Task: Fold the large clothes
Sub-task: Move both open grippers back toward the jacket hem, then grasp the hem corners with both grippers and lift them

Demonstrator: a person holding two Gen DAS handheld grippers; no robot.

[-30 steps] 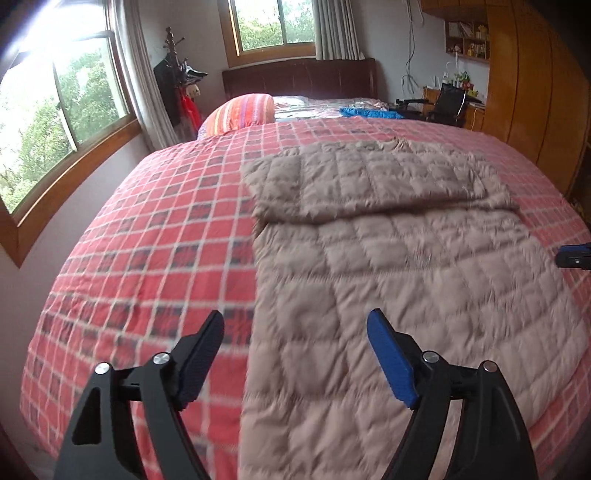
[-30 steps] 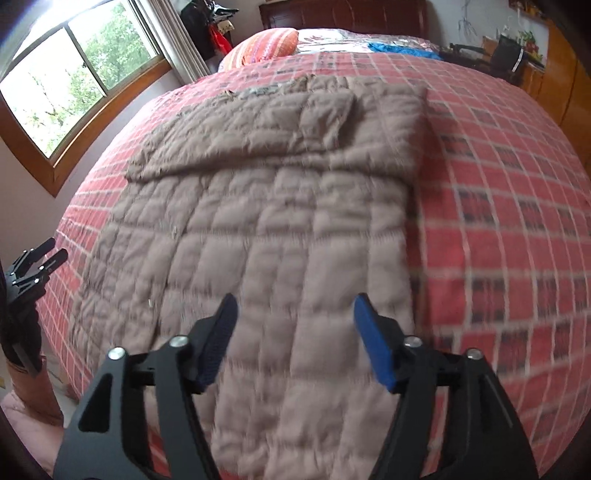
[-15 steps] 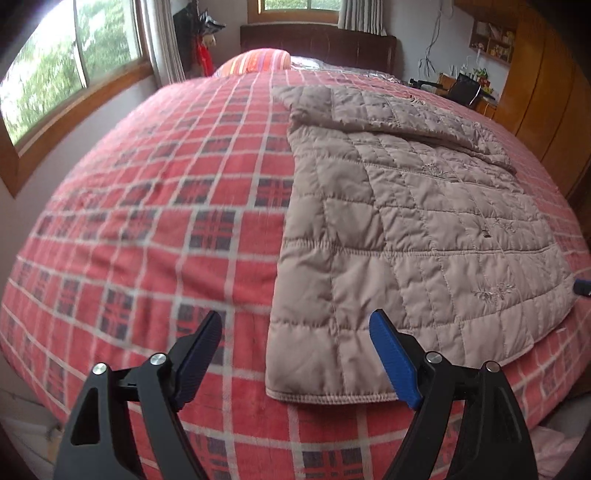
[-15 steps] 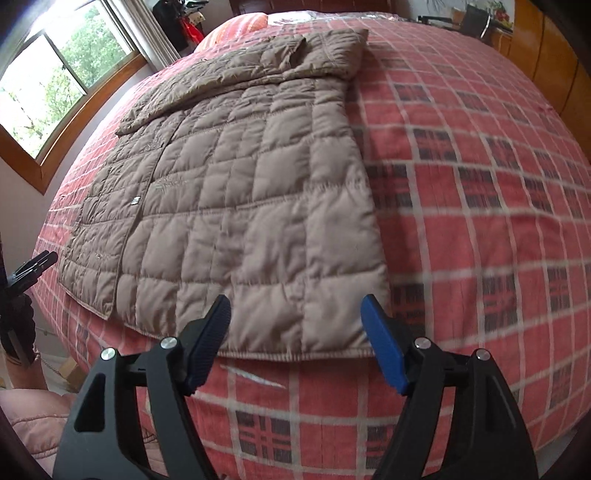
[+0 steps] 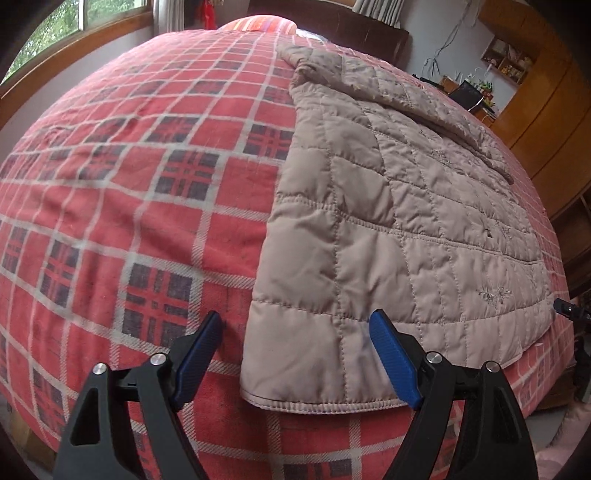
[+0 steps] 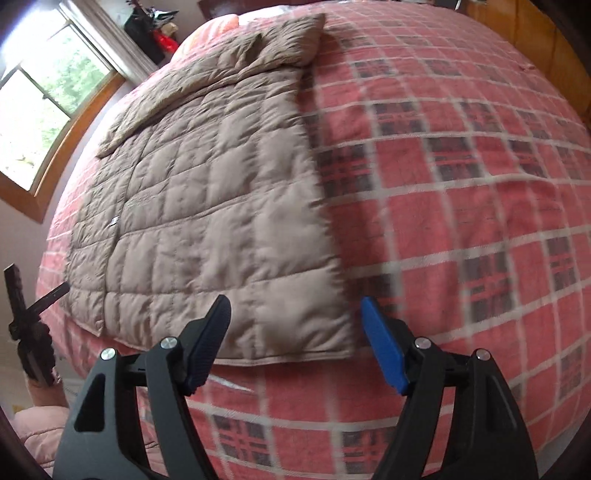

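A beige quilted coat (image 5: 399,221) lies flat on the red plaid bed (image 5: 129,184), its sleeves folded across the top end. In the left wrist view my left gripper (image 5: 295,350) stands open just above the coat's near left hem corner, the corner between its blue pads. The right wrist view shows the same coat (image 6: 207,206) with my right gripper (image 6: 295,339) open over the near right hem corner. Neither gripper holds the fabric. The other gripper's black tip shows at the edge of each view.
The bed cover (image 6: 461,184) stretches wide to the right of the coat. A window (image 6: 44,110) and wall run along the bed's left side, wooden cupboards (image 5: 546,122) on the right. A striped pillow (image 5: 258,22) lies at the headboard. A pink sleeve (image 6: 33,424) shows low left.
Both grippers have dropped and come closer to the coat's bottom hem, from high over the coat to just above its two near corners. Both stayed open.
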